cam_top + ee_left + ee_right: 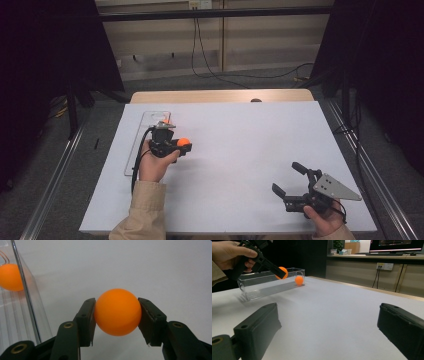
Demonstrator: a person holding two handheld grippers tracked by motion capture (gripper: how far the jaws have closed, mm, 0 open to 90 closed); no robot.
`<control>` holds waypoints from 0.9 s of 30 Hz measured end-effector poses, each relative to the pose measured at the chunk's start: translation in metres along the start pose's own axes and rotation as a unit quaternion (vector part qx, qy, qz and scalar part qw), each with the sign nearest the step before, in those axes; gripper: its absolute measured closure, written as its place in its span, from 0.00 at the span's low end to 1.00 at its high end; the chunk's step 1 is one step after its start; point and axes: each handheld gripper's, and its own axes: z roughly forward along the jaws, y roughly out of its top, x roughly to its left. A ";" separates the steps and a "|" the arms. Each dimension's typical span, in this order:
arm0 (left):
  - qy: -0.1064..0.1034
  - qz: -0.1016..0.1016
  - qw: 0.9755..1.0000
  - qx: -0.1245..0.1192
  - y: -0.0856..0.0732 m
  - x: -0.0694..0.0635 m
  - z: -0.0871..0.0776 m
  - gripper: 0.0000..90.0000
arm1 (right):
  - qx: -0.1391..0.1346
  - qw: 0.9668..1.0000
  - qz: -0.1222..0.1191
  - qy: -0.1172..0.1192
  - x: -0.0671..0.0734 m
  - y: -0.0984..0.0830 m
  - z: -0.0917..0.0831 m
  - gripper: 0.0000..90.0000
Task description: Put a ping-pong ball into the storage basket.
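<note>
My left gripper [116, 315] is shut on an orange ball [117, 312], its two pads pressing the ball's sides. From above, that ball [183, 142] shows at the gripper's tip [182, 146], just right of a long clear plastic tray [142, 131] on the white table. A second orange ball [299, 280] lies inside the tray [262, 290] near its far end, also seen as an orange ball [10, 277] behind the tray's wall [27, 302]. My right gripper [289, 178] rests near the front right, jaws wide apart with nothing between them.
The white table top [240, 150] stretches between the two grippers. A wooden edge [220, 96] borders its far side. Black curtains, metal rails and cables stand around the table, with a wall socket and monitor beyond.
</note>
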 end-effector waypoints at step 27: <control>0.002 -0.004 1.000 -0.002 0.001 0.006 -0.009 0.56 | 0.000 1.000 0.001 0.000 0.000 0.000 0.000 0.03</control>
